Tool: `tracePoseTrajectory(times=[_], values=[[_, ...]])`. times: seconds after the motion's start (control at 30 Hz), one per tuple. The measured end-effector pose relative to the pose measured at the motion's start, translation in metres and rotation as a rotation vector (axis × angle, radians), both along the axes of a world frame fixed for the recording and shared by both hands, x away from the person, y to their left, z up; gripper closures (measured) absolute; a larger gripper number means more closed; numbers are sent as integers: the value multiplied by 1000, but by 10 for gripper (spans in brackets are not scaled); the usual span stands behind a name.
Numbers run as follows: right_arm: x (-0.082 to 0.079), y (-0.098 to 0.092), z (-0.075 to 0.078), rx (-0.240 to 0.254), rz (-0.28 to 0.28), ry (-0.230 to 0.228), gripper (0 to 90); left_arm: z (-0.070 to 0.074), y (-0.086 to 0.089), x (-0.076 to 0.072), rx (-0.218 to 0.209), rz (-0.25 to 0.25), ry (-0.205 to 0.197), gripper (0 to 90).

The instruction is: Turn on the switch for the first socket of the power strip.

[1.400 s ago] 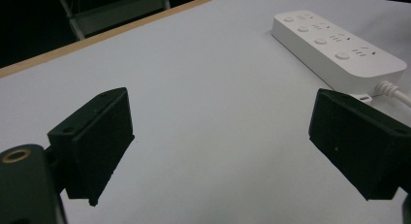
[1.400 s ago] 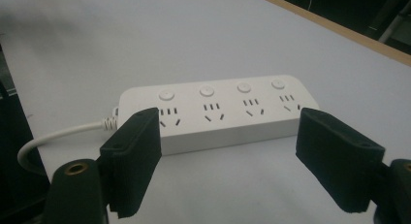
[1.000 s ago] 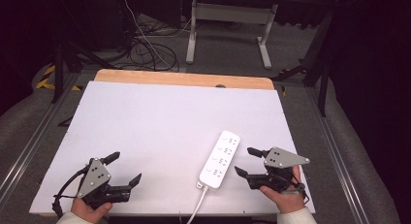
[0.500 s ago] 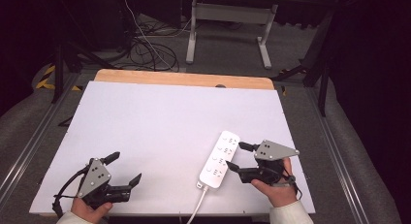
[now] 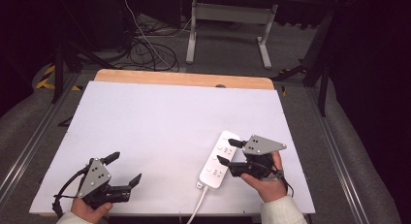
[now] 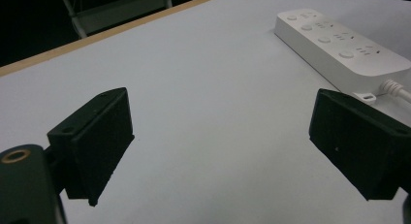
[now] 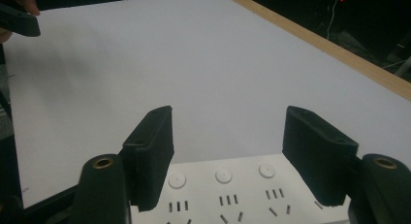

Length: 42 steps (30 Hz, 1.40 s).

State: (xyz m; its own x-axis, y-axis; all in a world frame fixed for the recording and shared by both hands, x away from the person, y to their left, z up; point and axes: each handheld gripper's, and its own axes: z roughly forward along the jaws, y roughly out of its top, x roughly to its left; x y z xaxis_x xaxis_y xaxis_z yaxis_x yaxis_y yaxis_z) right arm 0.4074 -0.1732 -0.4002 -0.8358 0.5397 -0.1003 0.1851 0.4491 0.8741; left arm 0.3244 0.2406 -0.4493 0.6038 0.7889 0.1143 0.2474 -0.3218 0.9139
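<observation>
A white power strip (image 5: 213, 167) with round buttons and several sockets lies on the white tabletop (image 5: 160, 122) at the front right, and its cord (image 5: 191, 215) runs off the front edge. My right gripper (image 5: 224, 151) hovers over the strip's right side with its tips above the sockets. Its jaws have just been closing a little but stand apart and press on nothing. In the right gripper view the strip (image 7: 228, 190) lies under the right gripper (image 7: 232, 156). My left gripper (image 5: 127, 167) rests open at the front left, well away from the strip (image 6: 339, 44). Nothing lies within the left gripper (image 6: 228, 151).
A wooden strip (image 5: 184, 79) borders the table's far edge. Beyond it are a white metal stand (image 5: 228, 25) and tangled cables (image 5: 145, 49) on the floor. Metal rails run along both sides of the table.
My right gripper has moved left from beside the power strip to over it, and its jaws have narrowed slightly. The left gripper has stayed still.
</observation>
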Motion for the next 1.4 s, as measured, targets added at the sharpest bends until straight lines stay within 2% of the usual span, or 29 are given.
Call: tracePoseTrajectory(times=[0.1, 0.33, 0.53, 0.57, 0.63, 0.73, 0.77, 0.83, 0.9, 0.93, 1.07, 1.17, 1.4], values=[[3, 6, 0, -9, 9, 20, 370, 0, 0, 0, -1, -1, 0, 92], [7, 15, -1, -17, 23, 32, 382, 0, 0, 0, 0, -2, 1, 92], [13, 23, -4, -33, 43, 70, 461, 0, 0, 0, -2, -1, 0, 92], [16, 23, -6, -36, 47, 95, 479, 0, 0, 0, -3, -1, 0, 92], [18, 22, -6, -38, 46, 103, 497, 0, 0, 0, -2, -1, -1, 92], [19, 21, -7, -42, 54, 118, 594, 0, 0, 0, -2, -1, 0, 92], [20, 20, -7, -38, 49, 136, 769, 0, 0, 0, -2, -1, 0, 93], [20, 20, -8, -65, 11, 154, 882, 0, 0, 0, -3, -2, 0, 93], [21, 20, -9, -74, 13, 169, 900, 0, 0, 0, -1, -1, -2, 93], [22, 21, -11, -89, 17, 208, 900, 0, 0, 0, 0, -1, -1, 93], [22, 24, -13, -109, 22, 217, 900, 0, 0, 0, -1, -1, 2, 93], [22, 31, -17, -152, 33, 223, 900, 0, 0, 0, 1, -2, 1, 93], [22, 38, -23, -204, 32, 229, 900, 0, 0, 0, 0, -1, 2, 93]])
